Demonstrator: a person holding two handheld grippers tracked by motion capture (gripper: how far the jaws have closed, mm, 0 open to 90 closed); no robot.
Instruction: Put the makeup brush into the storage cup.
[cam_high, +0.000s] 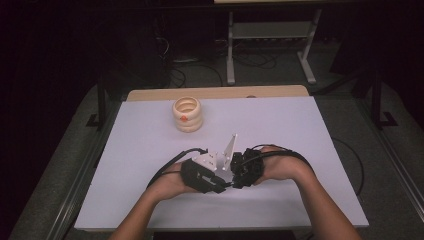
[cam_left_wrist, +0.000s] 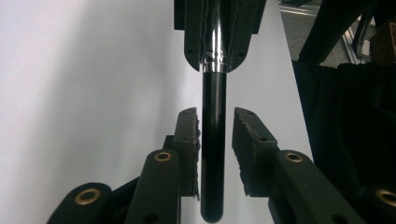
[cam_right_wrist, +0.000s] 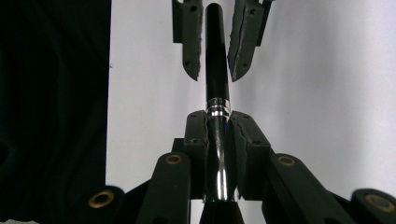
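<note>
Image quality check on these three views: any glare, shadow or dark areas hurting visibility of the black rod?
High view: room dark beyond the white table, hands and both tools merge into one dark clump. Left gripper view: soft shadow gradient across the table, bright glare streak on the chrome ferrule, black rod sharp. Right gripper view: left side near-black, glare on the ferrule between the right tool pads.

Tools: two — left tool (cam_high: 227, 186), right tool (cam_high: 235, 184)
Black-and-chrome pen (cam_left_wrist: 213, 140): one — between both tools
Stacked cream rings (cam_high: 187, 114): one pile
Desk (cam_high: 280, 130): one
</note>
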